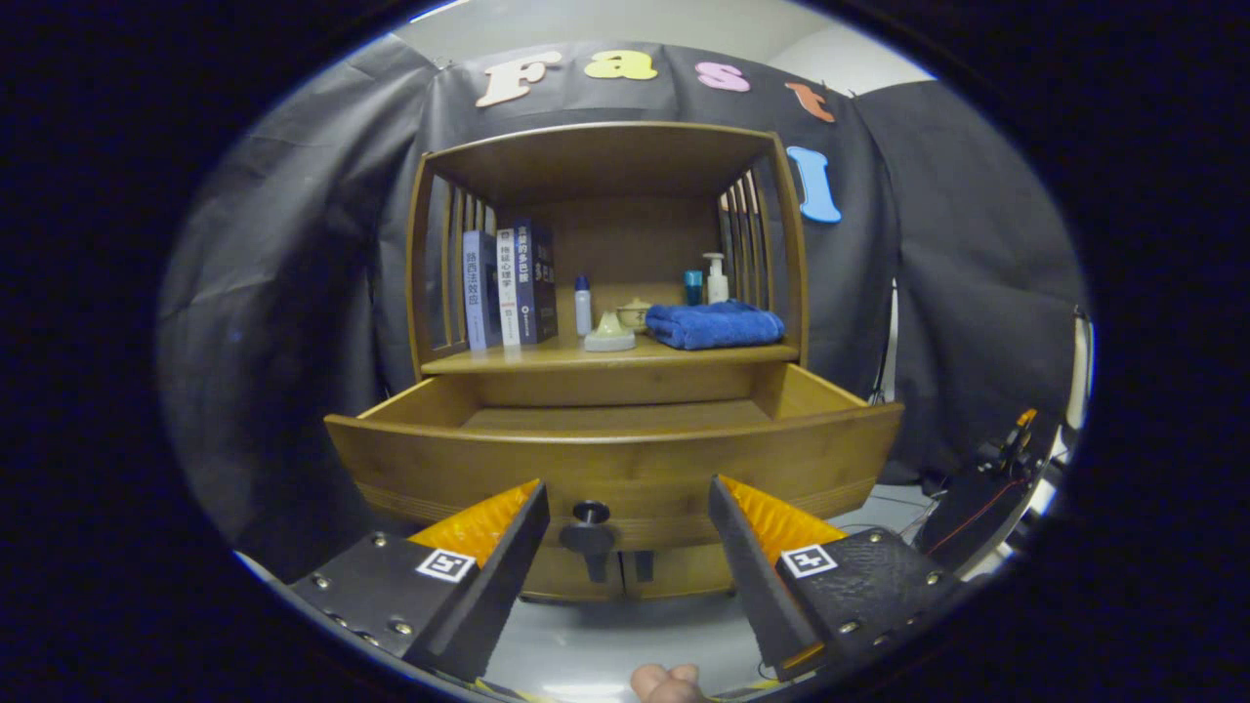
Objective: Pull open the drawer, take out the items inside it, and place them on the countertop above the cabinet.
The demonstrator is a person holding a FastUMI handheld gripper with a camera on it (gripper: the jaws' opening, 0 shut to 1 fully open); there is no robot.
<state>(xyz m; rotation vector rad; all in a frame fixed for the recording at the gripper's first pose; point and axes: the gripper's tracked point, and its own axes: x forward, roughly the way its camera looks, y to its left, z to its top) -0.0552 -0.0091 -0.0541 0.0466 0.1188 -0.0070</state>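
Observation:
A wooden cabinet stands ahead with its drawer point(615, 459) pulled out toward me. What I see of the drawer floor point(615, 418) is bare wood; the front panel hides the near part. The drawer's dark round knob point(590, 525) sits between my fingers, slightly nearer the left one, untouched. My gripper point(625, 488) is open, fingertips level with the drawer front. On the countertop point(547, 356) above the drawer lie a folded blue towel point(715, 324), a pale lidded dish point(609, 335), a small bowl point(635, 312), a small bottle point(583, 305), a pump bottle point(717, 278) and books point(510, 285).
The shelf has slatted wooden sides point(435, 273) and a wooden top point(596, 156). Lower cabinet doors with dark handles point(619, 566) sit below the drawer. Dark equipment with wires point(986, 498) lies on the floor to the right. A person's fingers point(667, 682) show below the gripper.

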